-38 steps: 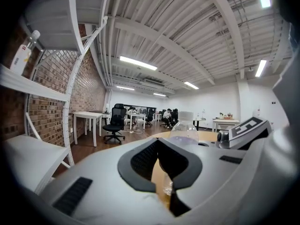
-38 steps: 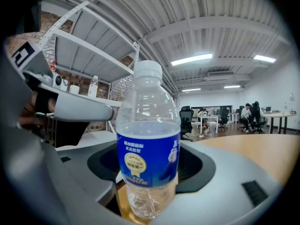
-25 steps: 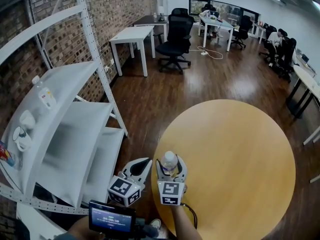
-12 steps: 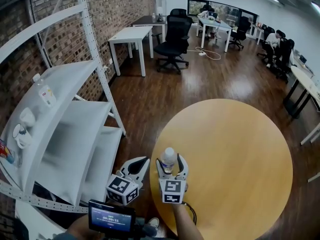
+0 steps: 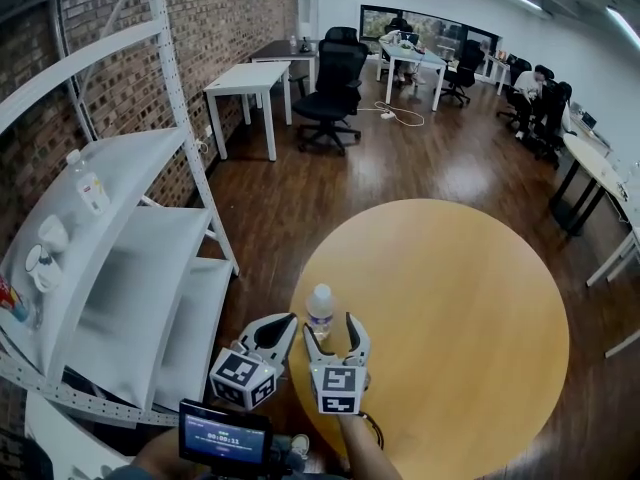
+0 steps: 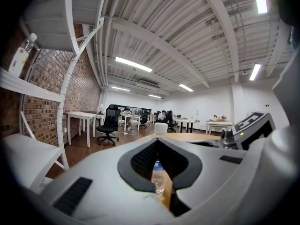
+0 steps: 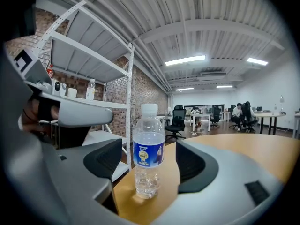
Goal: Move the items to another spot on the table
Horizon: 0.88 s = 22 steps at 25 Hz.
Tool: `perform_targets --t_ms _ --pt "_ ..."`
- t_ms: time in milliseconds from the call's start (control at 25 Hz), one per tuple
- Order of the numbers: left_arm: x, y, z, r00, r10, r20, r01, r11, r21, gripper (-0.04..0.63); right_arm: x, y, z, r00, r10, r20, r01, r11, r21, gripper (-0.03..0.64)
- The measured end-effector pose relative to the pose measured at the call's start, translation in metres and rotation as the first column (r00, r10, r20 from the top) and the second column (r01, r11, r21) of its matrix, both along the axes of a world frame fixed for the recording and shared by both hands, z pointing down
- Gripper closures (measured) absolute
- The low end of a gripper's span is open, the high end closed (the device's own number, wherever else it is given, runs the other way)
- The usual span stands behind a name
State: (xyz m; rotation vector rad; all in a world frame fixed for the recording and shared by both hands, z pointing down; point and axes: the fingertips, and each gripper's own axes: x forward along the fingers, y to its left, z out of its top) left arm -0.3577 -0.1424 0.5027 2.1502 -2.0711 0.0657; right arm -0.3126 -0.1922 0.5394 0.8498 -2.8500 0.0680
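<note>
A clear water bottle (image 5: 320, 308) with a white cap and a blue label stands upright on the round wooden table (image 5: 450, 298), close to its near left edge. My right gripper (image 5: 335, 333) is open just behind the bottle, its fingers either side of the lower part and apart from it. In the right gripper view the bottle (image 7: 148, 153) stands free between the two dark pads (image 7: 105, 158). My left gripper (image 5: 278, 326) hangs shut and empty just left of the table edge. Its own view shows the bottle (image 6: 161, 128) beyond the closed tips.
A white metal shelf unit (image 5: 130, 258) fills the left side, with a small bottle (image 5: 88, 188) and cups (image 5: 50, 243) on an upper shelf. White desks (image 5: 245, 78), a black office chair (image 5: 335, 78) and seated people stand far back on the dark wood floor.
The right gripper's jaws have spread away from the bottle and drawn back a little toward me. The bottle stays standing on the table. The left gripper has kept its place.
</note>
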Motion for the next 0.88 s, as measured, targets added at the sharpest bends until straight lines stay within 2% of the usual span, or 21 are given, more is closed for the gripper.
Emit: perform_targets --t_ms 120,240,440,680,760,880 --pt "0.015 -0.001 -0.008 1.0 0.021 0.001 -0.021 1.0 0.014 0.591 0.018 0.007 -0.017 1.0 -0.001 0.015 0.0 1.0 0.016 0.251" --pt "0.036 -0.006 -0.019 0.998 0.055 0.006 -0.055 0.998 0.031 0.591 0.042 0.009 -0.037 0.999 0.01 0.041 -0.012 0.999 0.04 0.29" --pt "0.097 -0.025 -0.038 0.989 0.147 0.019 -0.148 0.985 0.082 0.591 0.099 0.003 -0.067 0.996 0.059 0.071 -0.065 0.994 0.086 0.316" --pt "0.168 -0.043 -0.057 0.966 0.257 0.035 -0.26 0.958 0.121 0.591 0.164 -0.004 -0.094 0.988 0.116 0.098 -0.126 0.986 0.105 0.448" --pt "0.189 -0.048 -0.063 0.958 0.285 0.037 -0.288 0.948 0.133 0.591 0.186 -0.008 -0.101 0.983 0.148 0.105 -0.16 0.981 0.108 0.514" --pt "0.225 -0.053 -0.072 0.945 0.325 0.04 -0.327 0.934 0.144 0.591 0.221 -0.012 -0.111 0.975 0.19 0.112 -0.202 0.973 0.114 0.537"
